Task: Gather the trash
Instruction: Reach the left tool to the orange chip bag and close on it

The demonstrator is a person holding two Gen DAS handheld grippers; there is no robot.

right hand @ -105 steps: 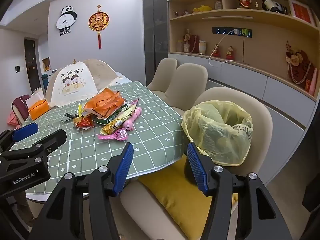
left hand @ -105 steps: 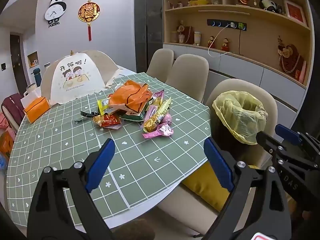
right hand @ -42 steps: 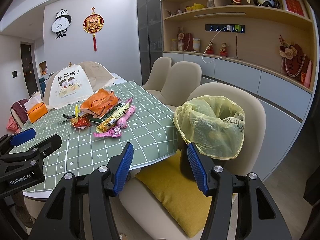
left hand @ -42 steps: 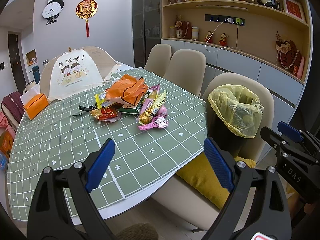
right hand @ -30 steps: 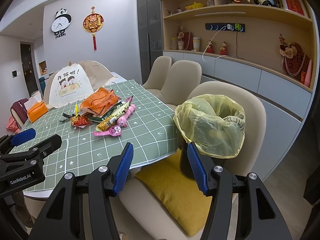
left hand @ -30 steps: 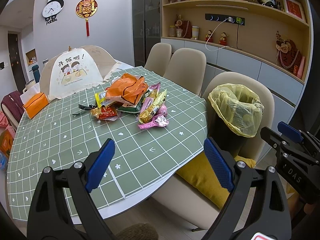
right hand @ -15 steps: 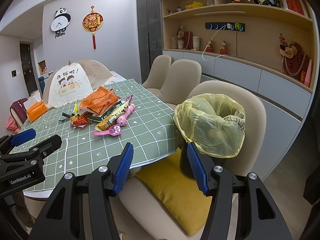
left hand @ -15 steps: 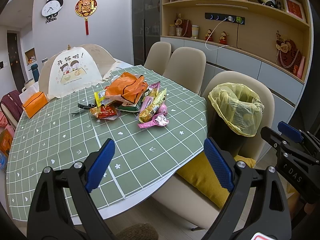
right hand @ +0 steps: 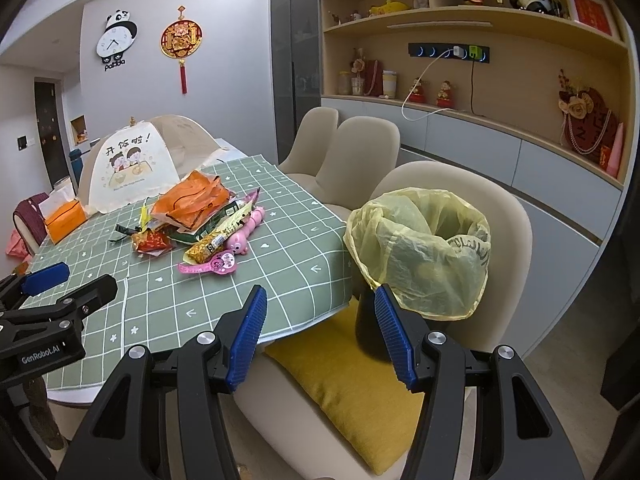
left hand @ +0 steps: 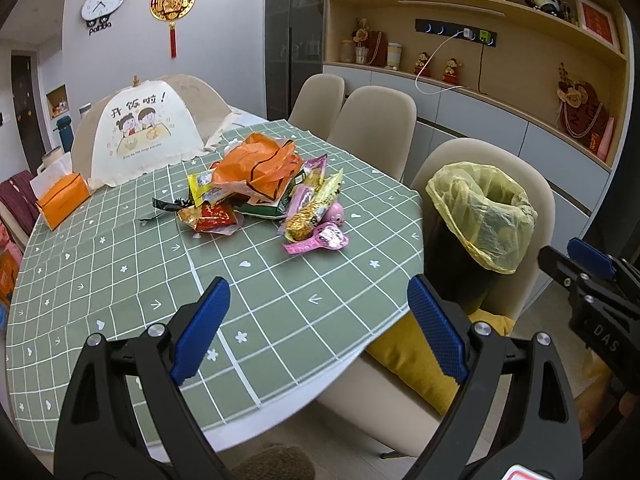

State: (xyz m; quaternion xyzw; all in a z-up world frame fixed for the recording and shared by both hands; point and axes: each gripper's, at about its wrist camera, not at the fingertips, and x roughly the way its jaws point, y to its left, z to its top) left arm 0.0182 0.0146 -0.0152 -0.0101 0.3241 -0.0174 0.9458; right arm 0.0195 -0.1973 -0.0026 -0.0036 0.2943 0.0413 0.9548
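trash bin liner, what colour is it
Pale translucent yellow liner; clearest in the right wrist view.

my left gripper point(left hand: 316, 312) looks like matt black plastic, its fingers faced with ribbed blue pads point(left hand: 436, 330); small metal screws shine on the right gripper point(right hand: 318, 332); i see the tablecloth point(left hand: 132, 280) as smooth, matt green cloth or vinyl; the wrappers point(left hand: 312, 210) near the middle are glossy foil and plastic, crinkled; the orange bag point(left hand: 258, 164) is thin shiny plastic; the bin liner point(right hand: 420, 248) to the right is translucent yellow film, wrinkled; the cushion point(right hand: 352, 380) is matt woven cloth; the far shelves point(right hand: 500, 28) look like pale smooth wood.
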